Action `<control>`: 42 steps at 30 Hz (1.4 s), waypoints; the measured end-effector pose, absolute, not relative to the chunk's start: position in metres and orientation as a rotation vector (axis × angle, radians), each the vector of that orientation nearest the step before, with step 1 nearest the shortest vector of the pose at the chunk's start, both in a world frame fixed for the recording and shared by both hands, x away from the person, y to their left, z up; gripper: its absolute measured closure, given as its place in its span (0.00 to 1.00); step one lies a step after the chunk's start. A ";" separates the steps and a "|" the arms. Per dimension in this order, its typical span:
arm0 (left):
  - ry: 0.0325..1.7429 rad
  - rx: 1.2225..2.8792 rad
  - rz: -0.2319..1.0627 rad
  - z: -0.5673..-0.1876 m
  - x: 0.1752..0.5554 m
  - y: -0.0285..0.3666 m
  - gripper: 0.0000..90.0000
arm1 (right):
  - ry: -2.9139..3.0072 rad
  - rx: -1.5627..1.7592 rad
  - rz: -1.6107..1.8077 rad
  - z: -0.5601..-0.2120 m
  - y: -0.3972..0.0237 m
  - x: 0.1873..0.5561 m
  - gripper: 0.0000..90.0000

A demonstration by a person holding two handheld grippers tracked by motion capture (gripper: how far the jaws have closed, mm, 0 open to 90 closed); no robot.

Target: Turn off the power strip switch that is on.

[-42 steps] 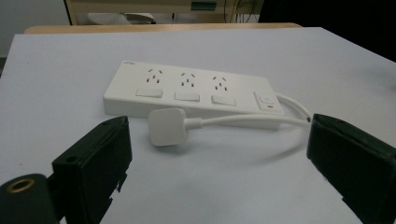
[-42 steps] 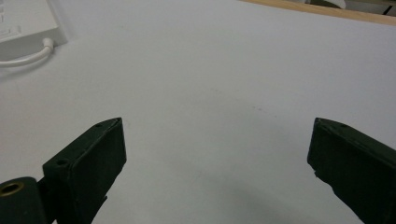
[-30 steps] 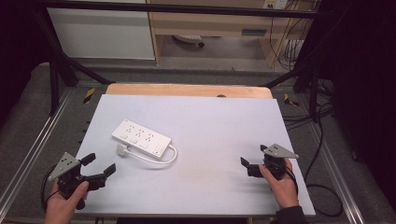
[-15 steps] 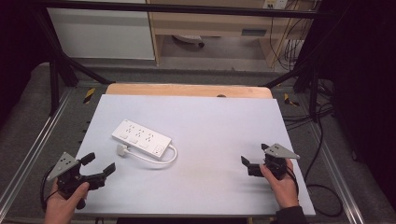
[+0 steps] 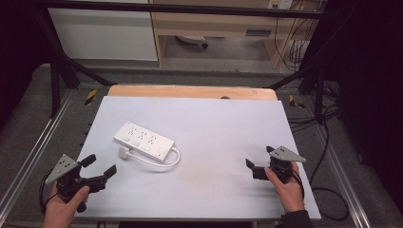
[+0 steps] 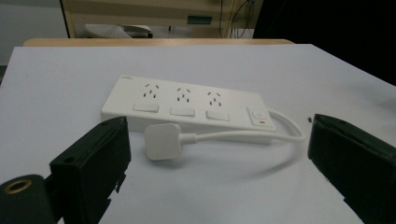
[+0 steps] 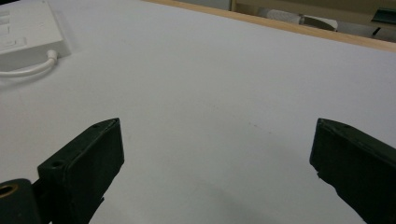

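Power strip (image 5: 144, 141) lies flat and untouched on the left half of the surface (image 5: 228, 123), angled so that one short end points toward the far left corner and the other toward the near edge. We see three sockets with rocker switches along its top in the left gripper view, and a switch with a red mark at the cable end. Its short white cable (image 5: 172, 160) loops out from that end and curls back along the near side, finishing in a white plug (image 5: 124, 152) that rests on the surface just beside the strip's body and is not pushed into any socket.

We hold the left tool (image 5: 97, 168) near the front left corner with its jaws spread wide and nothing between them; in the left gripper view the plug (image 6: 161, 140) sits framed between the two jaws, a little beyond their tips. Our right tool (image 5: 258, 168) waits near the front right corner, well apart from the strip, jaws likewise gaping and empty, with bare surface ahead of it.

We judge the work as barely begun: nothing is gripped, lifted or plugged, and the left tool looks lined up for a first approach. By our reading, everything is left, starting with closing in on the plug or cable and taking hold of it, whatever is then to be done with the strip.
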State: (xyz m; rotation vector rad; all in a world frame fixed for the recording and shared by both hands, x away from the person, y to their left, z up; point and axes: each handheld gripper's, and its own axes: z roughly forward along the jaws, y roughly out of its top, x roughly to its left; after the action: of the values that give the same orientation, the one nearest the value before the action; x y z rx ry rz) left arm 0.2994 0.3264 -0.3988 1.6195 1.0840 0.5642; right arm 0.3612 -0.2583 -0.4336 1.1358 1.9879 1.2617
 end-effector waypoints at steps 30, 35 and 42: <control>1.059 1.631 0.555 -0.371 0.312 0.312 0.07 | 1.969 1.137 1.264 -0.430 -0.261 0.359 0.03; 1.054 1.637 0.551 -0.364 0.315 0.309 0.07 | 1.966 1.144 1.262 -0.430 -0.261 0.358 0.03; 1.039 1.651 0.543 -0.355 0.323 0.300 0.07 | 1.960 1.151 1.261 -0.430 -0.262 0.358 0.03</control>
State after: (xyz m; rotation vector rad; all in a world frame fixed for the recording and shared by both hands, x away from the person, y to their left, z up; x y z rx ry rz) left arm 0.3232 0.3004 -0.3552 1.6508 1.0388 0.5433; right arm 0.3581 -0.2618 -0.4296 1.1506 1.9604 1.2613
